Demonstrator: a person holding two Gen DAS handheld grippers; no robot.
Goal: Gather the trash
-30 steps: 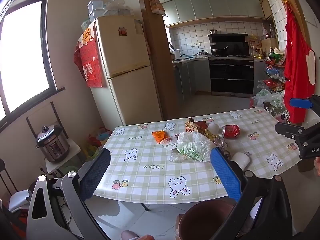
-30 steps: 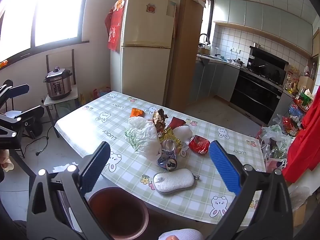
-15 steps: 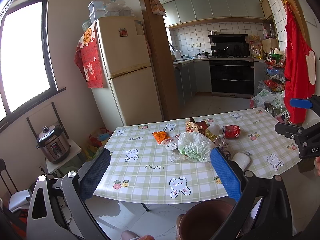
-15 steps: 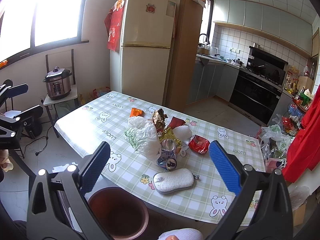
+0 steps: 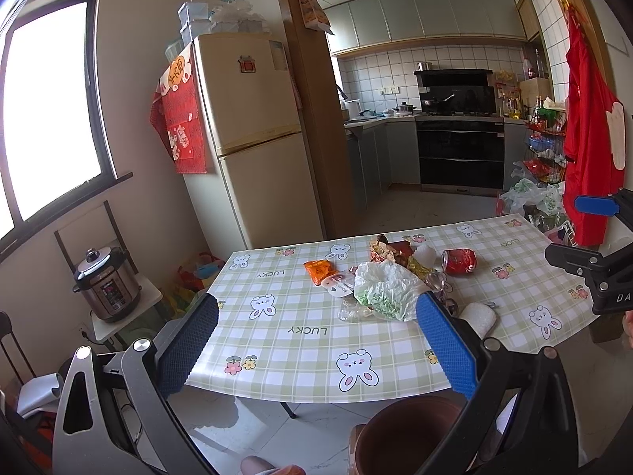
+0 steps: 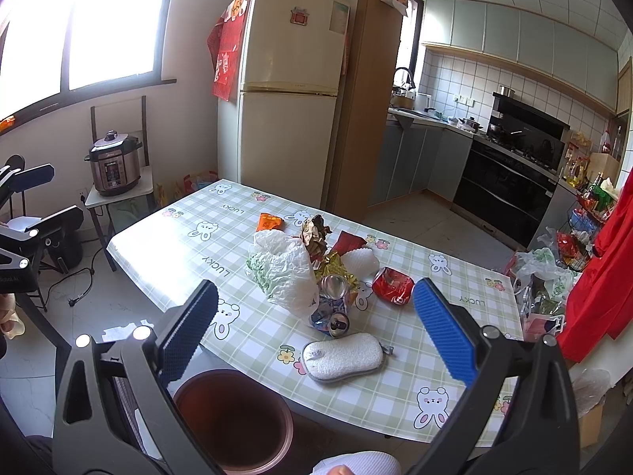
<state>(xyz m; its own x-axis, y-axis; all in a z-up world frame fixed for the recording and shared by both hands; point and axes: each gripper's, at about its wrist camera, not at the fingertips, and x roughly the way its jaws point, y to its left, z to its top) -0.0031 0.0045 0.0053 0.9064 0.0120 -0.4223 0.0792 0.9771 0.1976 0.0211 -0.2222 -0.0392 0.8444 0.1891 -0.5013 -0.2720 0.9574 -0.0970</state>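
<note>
trash pile (image 6: pixel 316 269) heaped mid table (image 6: pixel 190 253), ahead of both tools. right gripper (image 6: pixel 314 328) spread wide, nothing held, judged nearer. left gripper (image 5: pixel 316 340) also wide, nothing held. brown bin (image 6: pixel 233 415) parked below near table edge.

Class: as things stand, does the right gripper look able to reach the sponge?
Probably yes: the right gripper is open and empty, and the sponge lies uncovered near the table edge, apart from the trash pile.

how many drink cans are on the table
3 visible. A crushed red can lies at the right of the pile. A silver-topped can sits against the white plastic bag. A third can lies in front of it, near the sponge. The bag may hide more.
</note>
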